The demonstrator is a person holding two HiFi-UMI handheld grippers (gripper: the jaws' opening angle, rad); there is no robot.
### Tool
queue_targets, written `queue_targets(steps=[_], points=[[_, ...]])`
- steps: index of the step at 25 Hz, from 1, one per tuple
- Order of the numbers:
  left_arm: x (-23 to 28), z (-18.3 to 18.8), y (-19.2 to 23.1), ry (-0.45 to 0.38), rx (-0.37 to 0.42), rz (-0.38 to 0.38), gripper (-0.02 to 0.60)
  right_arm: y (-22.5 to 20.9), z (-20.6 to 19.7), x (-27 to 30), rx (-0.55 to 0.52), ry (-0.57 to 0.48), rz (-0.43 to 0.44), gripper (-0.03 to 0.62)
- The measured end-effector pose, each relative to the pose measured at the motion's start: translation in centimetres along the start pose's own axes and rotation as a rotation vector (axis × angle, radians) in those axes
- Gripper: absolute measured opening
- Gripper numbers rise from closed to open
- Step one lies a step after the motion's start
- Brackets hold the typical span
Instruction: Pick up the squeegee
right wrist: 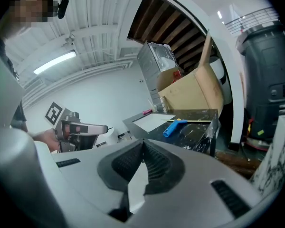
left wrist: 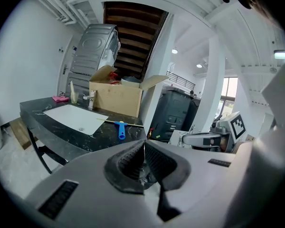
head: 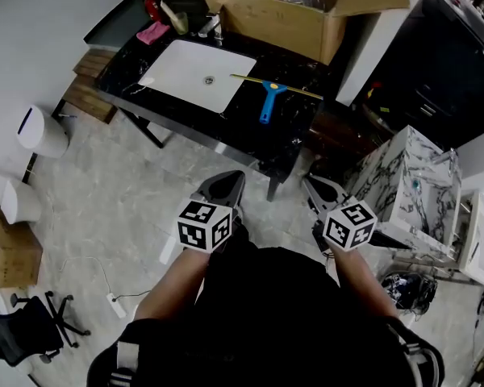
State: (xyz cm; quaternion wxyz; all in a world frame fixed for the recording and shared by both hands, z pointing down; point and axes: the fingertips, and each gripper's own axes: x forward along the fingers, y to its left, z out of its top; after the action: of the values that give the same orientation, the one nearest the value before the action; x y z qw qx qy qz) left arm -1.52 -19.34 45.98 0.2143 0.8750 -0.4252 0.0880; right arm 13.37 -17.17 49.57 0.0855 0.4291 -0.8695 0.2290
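We've not begun the pick: squeegee (head: 266, 97) lies untouched on bench (head: 302, 118) just R of sink (head: 181, 71), well apart from L gripper (head: 228, 182) & R gripper (head: 320, 187), both w/ fingers clenched on nothing.

The squeegee (head: 271, 88) lies flat on a black, white-veined countertop (head: 294, 123), untouched and apart from anything else; it has a short, bright blue handle that widens into a blue head, and across that head runs a long, thin, pale yellowish blade, far longer than the handle; together they form a T. In the head view the blade runs slantwise from upper left to lower right, while the handle points down toward the counter's near edge; the tool rests just right of the white rectangular sink basin (head: 181, 67), its blade's left end close to the basin's corner, and in front of an open cardboard box (head: 282, 24).
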Motion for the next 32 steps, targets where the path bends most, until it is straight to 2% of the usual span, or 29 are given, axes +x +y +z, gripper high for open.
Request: queue_targets(steps=[9,16,25,32], points=[[4.8,4.8,5.9,0.033,0.031,-0.071,0.017,-2.2,4.5,6.8,0.014,-0.006,-0.081,0.009],[8.3,6.6,10.4,0.082,0.045,-0.135,0.017,-4.3,6.4,11.9,0.029,-0.001,-0.176,0.009],[11.8,7.9,13.3,0.117,0.081,-0.238,0.017,-6.0,6.9,16.1,0.054,0.034,-0.268,0.009],[13.6,7.7,15.2,0.146,0.072,-0.274,0.017,-7.1,6.0,18.6,0.086,0.09,-0.323,0.009]])
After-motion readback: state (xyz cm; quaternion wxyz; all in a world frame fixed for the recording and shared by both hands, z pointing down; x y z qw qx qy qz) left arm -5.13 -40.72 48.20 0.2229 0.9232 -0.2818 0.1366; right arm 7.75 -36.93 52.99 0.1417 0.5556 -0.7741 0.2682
